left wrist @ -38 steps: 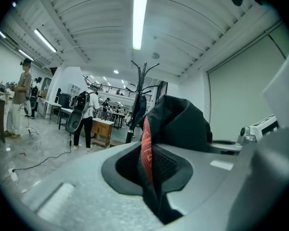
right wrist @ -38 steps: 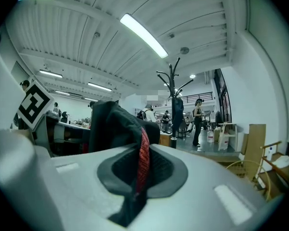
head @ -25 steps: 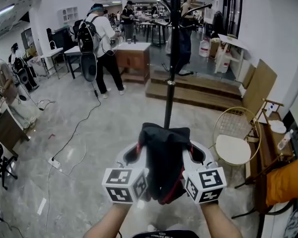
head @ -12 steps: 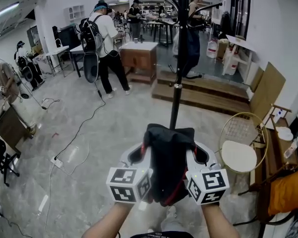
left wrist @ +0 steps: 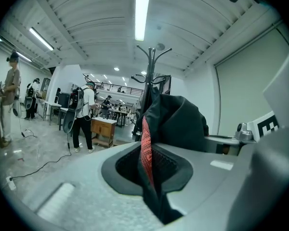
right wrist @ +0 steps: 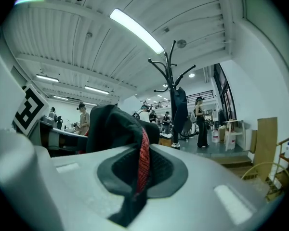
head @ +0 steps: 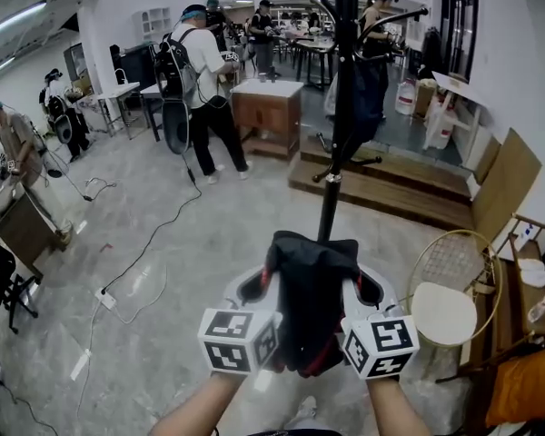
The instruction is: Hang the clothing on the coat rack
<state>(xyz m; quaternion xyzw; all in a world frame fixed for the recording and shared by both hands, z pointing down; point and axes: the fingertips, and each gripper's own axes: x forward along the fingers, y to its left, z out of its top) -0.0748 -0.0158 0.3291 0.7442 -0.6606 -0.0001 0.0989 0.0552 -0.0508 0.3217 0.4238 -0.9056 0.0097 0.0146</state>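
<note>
A large open workshop room is floored in polished grey stone, and a thin black cable is trailed across it left of the tall black metal coat rack. A low wooden platform is set behind the rack, and a round wire chair with a white seat to its right. A dark garment is hung on the rack. Just before the rack's pole, a crumpled black cloth garment with red trim is held up. It is pinched on one side by the left gripper and on the other by the right gripper.
</note>
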